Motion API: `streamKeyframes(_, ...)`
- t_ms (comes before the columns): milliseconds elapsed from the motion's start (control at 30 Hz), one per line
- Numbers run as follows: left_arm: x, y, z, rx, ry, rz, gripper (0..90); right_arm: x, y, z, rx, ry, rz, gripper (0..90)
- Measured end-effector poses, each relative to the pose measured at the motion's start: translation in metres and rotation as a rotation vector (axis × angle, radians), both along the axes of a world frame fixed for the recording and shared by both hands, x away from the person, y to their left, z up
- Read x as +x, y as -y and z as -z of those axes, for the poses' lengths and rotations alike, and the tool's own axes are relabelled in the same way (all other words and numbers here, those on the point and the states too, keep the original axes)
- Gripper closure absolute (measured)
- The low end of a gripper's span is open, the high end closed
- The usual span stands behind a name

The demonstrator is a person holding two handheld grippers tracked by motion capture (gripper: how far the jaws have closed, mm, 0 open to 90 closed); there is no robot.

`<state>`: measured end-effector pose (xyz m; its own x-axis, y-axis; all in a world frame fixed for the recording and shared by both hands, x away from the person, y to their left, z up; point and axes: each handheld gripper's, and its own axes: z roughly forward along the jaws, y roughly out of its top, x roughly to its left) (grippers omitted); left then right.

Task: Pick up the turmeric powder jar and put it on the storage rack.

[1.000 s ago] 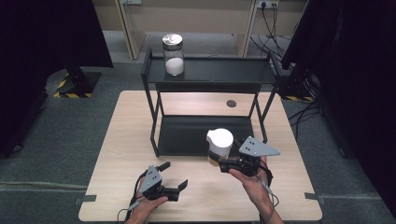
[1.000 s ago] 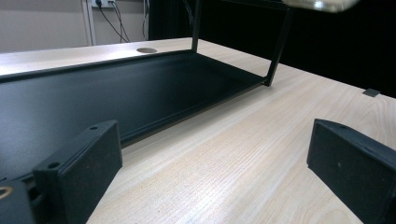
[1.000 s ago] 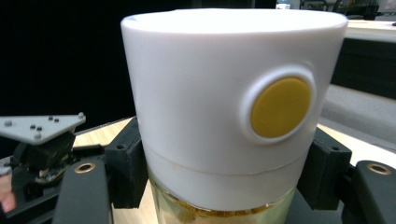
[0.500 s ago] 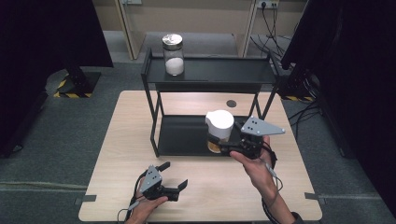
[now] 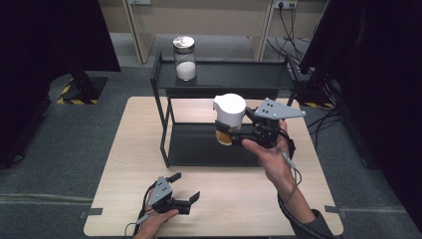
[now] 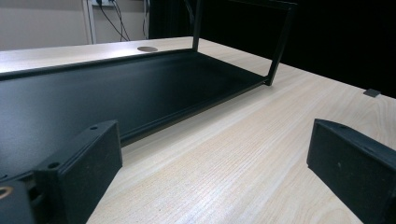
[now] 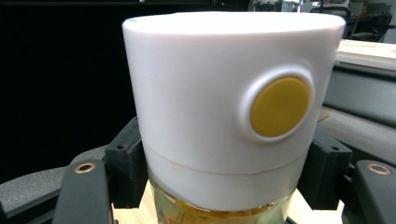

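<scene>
- The jar w/ the big white cap point(image 5: 229, 110) is up in the air, over the black rack's low shelf point(image 5: 199, 149). It's upright.
- In the right gripper view the white cap point(image 7: 229, 93) has a round yellow dot point(image 7: 279, 106) on its side. Under the cap I see clear glass w/ yellow-orange stuff point(image 7: 205, 215) inside.
- My right gripper point(image 5: 238, 130) is pinching this jar. One black pad point(image 7: 125, 169) sits on each side of it, just under the cap, both touching.
- My right hand point(image 5: 266, 154) holds that gripper from below. The grey 3-corner plate point(image 5: 274, 108) is on top. A cable runs down by my wrist.
- The rack is black w/ 2 levels. It stands on the light wood table point(image 5: 259, 199).
- On the top shelf point(image 5: 234, 74), at the left, stands another glass jar point(image 5: 184, 58) w/ a shiny lid & white powder in it. It's well apart from the jar I hold.
- My left gripper point(image 5: 187, 187) is near the front edge of the table, in my left hand point(image 5: 152, 224). Its fingers are spread wide, w/ nothing btw them.
- In the left gripper view my 2 black pads point(image 6: 81, 168) sit far apart, low over the wood. The low shelf's front lip point(image 6: 187, 112) is just ahead.
- There's a small round hole point(image 6: 147, 48) in the table past the shelf.
</scene>
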<state>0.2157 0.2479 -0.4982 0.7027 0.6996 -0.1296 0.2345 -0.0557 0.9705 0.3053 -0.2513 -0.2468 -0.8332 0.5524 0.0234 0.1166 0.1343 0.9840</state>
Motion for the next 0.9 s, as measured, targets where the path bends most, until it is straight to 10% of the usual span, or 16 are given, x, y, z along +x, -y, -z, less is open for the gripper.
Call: streamKeyframes(900, 0.0, 0.0, 0.001, -0.001, -0.005, -0.002, 2.7, 0.045, -0.033, -0.077, -0.016, 0.003, 0.117, 30.7)
